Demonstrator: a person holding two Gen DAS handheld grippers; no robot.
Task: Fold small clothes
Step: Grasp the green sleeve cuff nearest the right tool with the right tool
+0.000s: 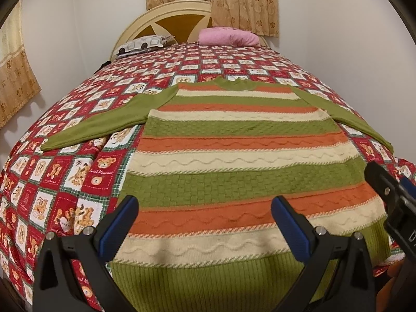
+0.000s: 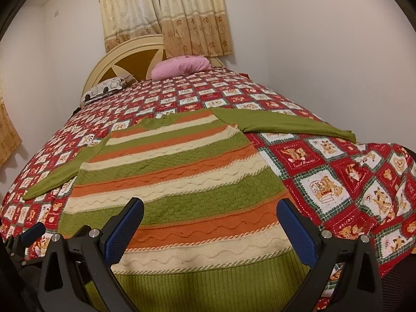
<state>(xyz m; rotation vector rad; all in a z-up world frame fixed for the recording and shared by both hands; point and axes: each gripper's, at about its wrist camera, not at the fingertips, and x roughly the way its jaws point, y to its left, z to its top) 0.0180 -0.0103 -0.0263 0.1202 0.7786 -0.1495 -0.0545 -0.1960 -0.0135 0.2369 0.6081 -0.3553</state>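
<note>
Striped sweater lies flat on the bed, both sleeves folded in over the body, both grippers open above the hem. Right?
Not quite: both sleeves lie spread out on the quilt, as both wrist views show. The sweater is flat, and the left gripper and right gripper are open.

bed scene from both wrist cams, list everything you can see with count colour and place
sweater: 1, green, orange and cream stripes, flat on the quilt, sleeves spread, hem nearest the grippers
quilt: 1, red and white teddy-bear patchwork, covering the bed
pink pillow: 1, at the headboard
patterned pillow: 1, white and grey, head of bed, left side
headboard: 1, cream and brown
curtains: beige, behind the headboard; another at far left
left gripper: black with blue pads, open over the hem
right gripper: same, open over the hem
</note>
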